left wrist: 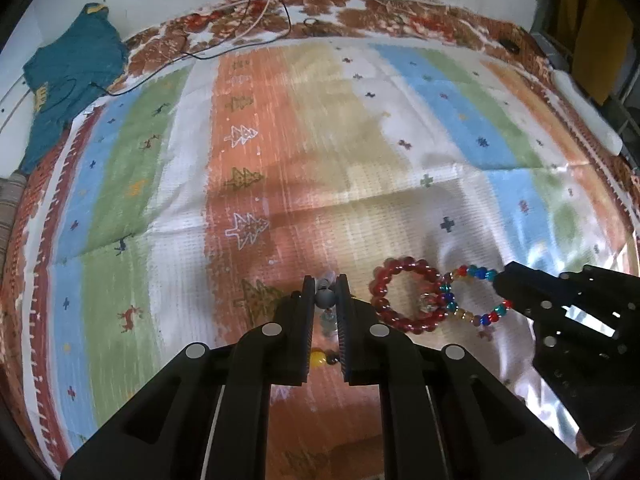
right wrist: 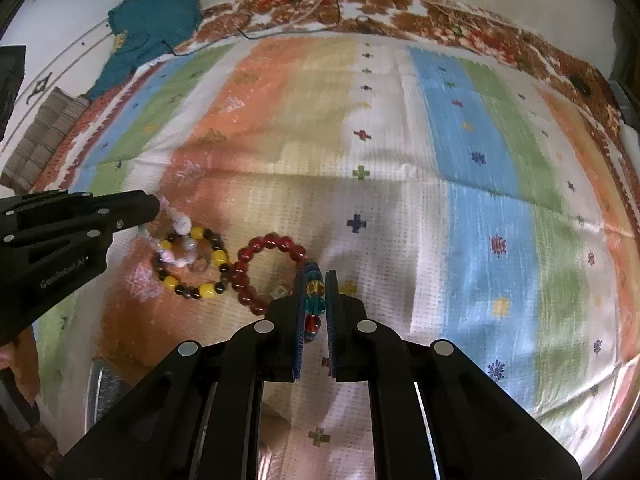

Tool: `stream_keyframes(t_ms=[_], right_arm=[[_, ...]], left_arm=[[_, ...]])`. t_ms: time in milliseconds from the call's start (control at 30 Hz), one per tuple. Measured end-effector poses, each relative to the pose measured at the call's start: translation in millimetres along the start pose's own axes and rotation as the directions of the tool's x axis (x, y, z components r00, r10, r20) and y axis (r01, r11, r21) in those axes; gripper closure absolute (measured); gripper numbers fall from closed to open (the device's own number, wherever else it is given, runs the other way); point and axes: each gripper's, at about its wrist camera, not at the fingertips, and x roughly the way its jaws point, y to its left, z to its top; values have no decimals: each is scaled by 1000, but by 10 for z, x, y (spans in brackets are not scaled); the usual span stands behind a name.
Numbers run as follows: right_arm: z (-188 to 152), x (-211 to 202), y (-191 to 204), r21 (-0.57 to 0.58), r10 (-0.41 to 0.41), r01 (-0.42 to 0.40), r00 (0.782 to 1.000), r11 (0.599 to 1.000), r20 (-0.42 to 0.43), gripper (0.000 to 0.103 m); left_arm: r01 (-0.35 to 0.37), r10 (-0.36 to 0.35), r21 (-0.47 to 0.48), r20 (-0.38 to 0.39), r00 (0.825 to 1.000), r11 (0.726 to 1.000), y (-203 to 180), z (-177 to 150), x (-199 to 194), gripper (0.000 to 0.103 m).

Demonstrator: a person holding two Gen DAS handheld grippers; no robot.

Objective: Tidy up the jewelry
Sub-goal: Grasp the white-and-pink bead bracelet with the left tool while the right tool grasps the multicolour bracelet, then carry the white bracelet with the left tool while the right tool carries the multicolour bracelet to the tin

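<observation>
My left gripper (left wrist: 326, 290) is shut on a pale pink-and-white bead bracelet (right wrist: 176, 236), whose grey bead (left wrist: 325, 296) shows between the pads. That bracelet lies over a yellow-and-brown bead bracelet (right wrist: 208, 290). My right gripper (right wrist: 314, 286) is shut on a multicoloured bead bracelet (left wrist: 476, 276), which touches a red bead bracelet (left wrist: 404, 298) lying flat on the mat. The red bracelet also shows in the right wrist view (right wrist: 272, 246). The left gripper shows at the left of the right wrist view (right wrist: 154, 206), and the right gripper at the right of the left wrist view (left wrist: 500, 284).
All lies on a striped, patterned mat (left wrist: 320, 140). A teal cloth (left wrist: 68, 80) and thin cables (left wrist: 256, 20) lie at the far edge. A white bar (left wrist: 588, 116) lies at the far right. A metal object (right wrist: 106, 384) sits near the lower left.
</observation>
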Motion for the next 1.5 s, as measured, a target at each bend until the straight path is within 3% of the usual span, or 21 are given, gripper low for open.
stream_keyframes(t_ms=[300,767,1500], right_arm=[[-7,-204,54,15,40,-42,997,999,73,93],[-128,-773,300,-62,67,-56,977,997,202,93],[-444,-1221,407,-82,81,-61,960,995,269,93]], left_arm=[[33,-31,-36,49,998,999,73,-113,-307,93],[61,-57,-28,129,990,998,-7,-375,-848,93],[97,-99,20,191,977,995,-264,-866,-1380,93]])
